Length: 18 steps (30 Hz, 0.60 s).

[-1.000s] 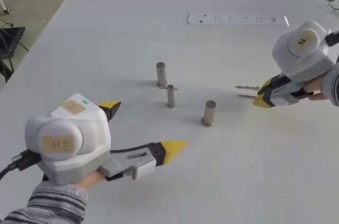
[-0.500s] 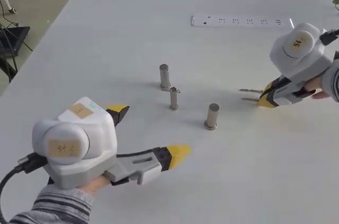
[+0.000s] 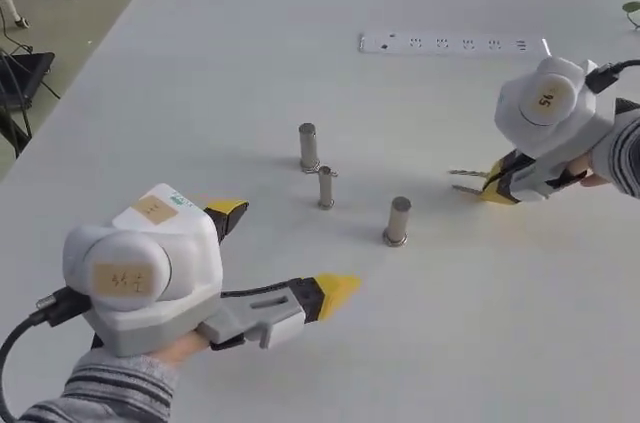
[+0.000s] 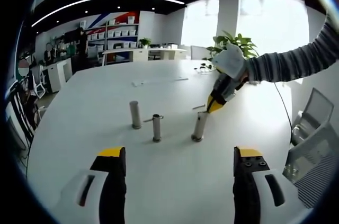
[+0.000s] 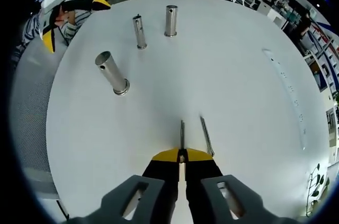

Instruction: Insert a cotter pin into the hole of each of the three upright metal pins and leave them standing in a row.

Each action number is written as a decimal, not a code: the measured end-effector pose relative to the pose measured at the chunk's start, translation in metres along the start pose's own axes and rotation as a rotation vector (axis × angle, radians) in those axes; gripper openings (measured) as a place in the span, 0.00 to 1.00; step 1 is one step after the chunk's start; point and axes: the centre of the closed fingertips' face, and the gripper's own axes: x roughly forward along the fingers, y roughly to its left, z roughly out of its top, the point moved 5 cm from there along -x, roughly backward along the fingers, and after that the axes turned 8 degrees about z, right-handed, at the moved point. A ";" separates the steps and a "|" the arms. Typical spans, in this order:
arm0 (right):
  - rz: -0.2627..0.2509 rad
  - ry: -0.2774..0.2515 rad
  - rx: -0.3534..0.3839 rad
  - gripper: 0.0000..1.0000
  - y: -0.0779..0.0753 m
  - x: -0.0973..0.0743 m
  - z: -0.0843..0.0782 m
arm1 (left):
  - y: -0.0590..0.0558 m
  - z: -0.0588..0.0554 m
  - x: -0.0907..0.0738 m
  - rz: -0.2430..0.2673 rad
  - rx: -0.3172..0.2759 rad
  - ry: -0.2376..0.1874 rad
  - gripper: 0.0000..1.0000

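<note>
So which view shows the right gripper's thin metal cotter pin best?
Right gripper view: the thin metal cotter pin juts full length from the right gripper. Head view shows it small; left gripper view, barely.

In the head view the left gripper (image 3: 285,248) sits at seven o'clock, held by a hand (image 3: 165,348) in a striped sleeve (image 3: 95,393). Its jaws are spread wide, tips aimed toward three o'clock. The right gripper (image 3: 488,190) sits at three o'clock, aimed toward nine, jaws pinched together on a cotter pin (image 5: 181,134).
</note>
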 end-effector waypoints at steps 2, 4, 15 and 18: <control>-0.020 -0.001 -0.001 0.00 0.001 -0.001 0.000 | -0.001 0.001 -0.001 -0.003 -0.001 0.000 0.80; -0.036 -0.018 -0.010 0.00 0.003 -0.004 0.003 | -0.001 0.001 -0.001 -0.006 -0.008 -0.003 0.78; -0.063 -0.118 -0.069 0.00 0.022 -0.020 0.023 | -0.008 0.009 0.001 -0.045 -0.034 -0.011 0.69; -0.058 -0.137 -0.079 0.00 0.031 -0.026 0.030 | -0.012 0.015 0.003 -0.078 -0.037 -0.029 0.67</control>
